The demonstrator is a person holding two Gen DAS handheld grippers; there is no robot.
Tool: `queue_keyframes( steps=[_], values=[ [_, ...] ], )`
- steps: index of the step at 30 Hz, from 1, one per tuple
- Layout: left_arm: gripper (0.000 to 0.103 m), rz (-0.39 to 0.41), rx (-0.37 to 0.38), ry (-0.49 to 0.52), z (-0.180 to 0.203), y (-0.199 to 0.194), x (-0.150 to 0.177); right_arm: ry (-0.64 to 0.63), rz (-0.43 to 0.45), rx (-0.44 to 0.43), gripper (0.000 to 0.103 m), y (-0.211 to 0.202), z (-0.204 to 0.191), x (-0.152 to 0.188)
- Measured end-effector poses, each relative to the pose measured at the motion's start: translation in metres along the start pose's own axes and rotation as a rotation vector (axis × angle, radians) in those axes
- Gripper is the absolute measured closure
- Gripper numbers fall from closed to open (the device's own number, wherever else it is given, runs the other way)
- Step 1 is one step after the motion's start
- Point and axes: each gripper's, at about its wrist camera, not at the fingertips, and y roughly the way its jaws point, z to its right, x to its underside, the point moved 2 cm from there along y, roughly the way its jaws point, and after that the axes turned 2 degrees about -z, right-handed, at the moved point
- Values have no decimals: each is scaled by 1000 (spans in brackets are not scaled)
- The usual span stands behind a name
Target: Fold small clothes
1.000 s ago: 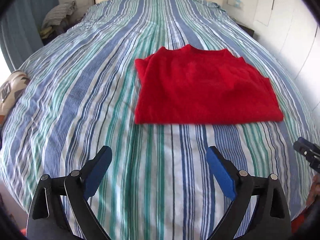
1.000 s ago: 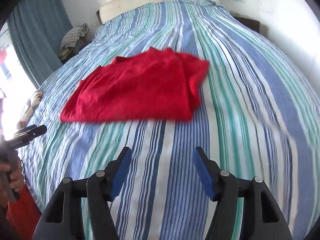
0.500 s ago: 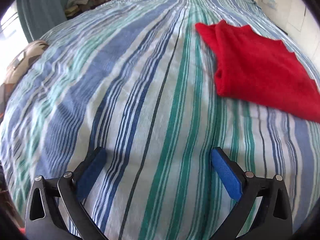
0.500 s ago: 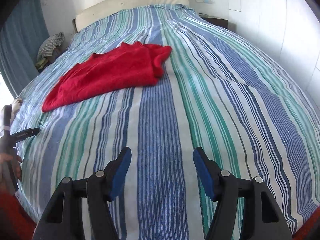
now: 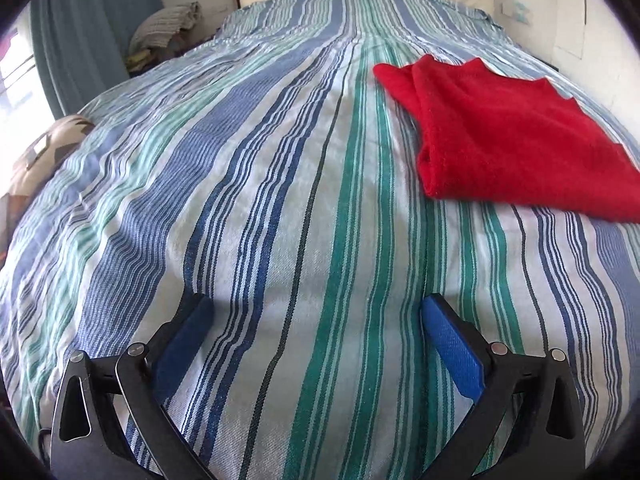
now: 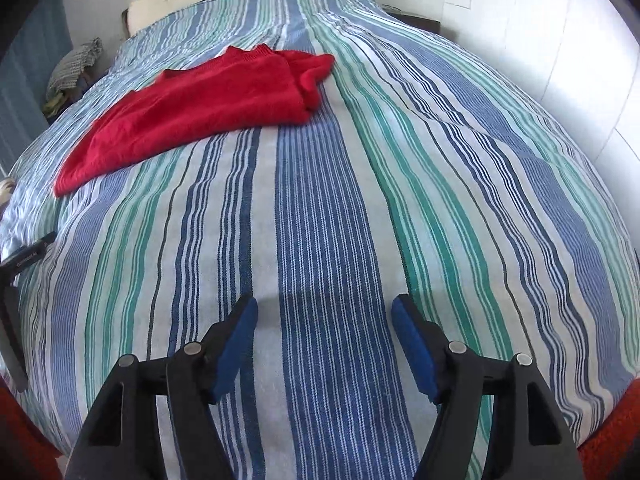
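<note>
Red knit cloth, a folded sweater (image 5: 516, 140), lay flat on the striped bedspread (image 5: 280, 208), well ahead of both our jaws. Our left gripper (image 5: 316, 320) stood wide with only bedspread between its jaws, the sweater up to their right. Our right gripper (image 6: 324, 320) was opening over bare bedspread, the sweater far ahead to their left.

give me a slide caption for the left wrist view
Open left tongs hover empty over the striped bedspread, folded red sweater lying ahead to the right.

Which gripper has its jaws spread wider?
The left gripper: its blue pads stand far apart over the striped bedspread; the right gripper's are closer together, though opening, with nothing between them.
</note>
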Motion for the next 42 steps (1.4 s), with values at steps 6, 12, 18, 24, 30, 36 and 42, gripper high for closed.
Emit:
queue_keyframes(
  steps=[6, 12, 18, 24, 30, 36, 42],
  values=[
    [0, 0, 0, 0, 1, 0, 1, 42, -17, 40, 20, 8, -1, 4],
    [0, -1, 0, 0, 0, 0, 1, 26, -12, 82, 9, 17, -4, 6],
    [0, -1, 0, -1, 0, 0, 1, 28, 0, 115, 2, 20, -2, 7],
    [0, -1, 0, -1, 0, 0, 1, 32, -6, 120, 1, 22, -3, 5],
    [0, -1, 0, -1, 0, 0, 1, 49, 33, 101, 1, 22, -1, 9],
    [0, -2, 0, -1, 0, 0, 1, 46, 55, 68, 0, 20, 2, 14],
    [0, -2, 0, -2, 0, 0, 0, 47, 92, 43, 0, 19, 4, 17]
  ],
)
